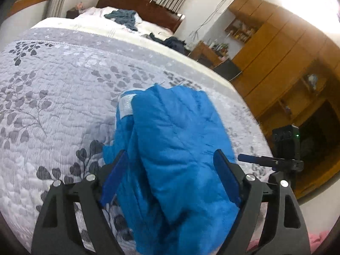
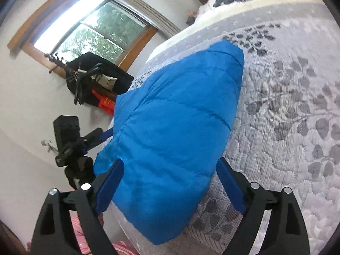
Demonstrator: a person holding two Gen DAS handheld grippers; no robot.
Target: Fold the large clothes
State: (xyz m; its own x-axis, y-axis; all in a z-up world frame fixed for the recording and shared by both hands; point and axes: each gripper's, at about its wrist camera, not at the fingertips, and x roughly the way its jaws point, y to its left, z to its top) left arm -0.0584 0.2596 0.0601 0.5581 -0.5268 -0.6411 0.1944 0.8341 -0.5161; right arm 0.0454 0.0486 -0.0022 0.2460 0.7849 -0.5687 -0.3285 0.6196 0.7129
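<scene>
Blue jacket (image 1: 176, 148), white label (image 1: 126, 104) unreadable

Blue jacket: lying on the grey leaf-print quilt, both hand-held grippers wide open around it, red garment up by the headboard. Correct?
Not quite. The garment by the headboard is dark grey-blue, not red, as the left wrist view shows. The rest holds: the blue jacket lies on the quilt, with the left hand-held gripper and right hand-held gripper open.

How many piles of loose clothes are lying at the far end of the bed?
2: a grey-blue heap by the headboard, a dark heap at the bed's right edge. More may be hidden.
</scene>
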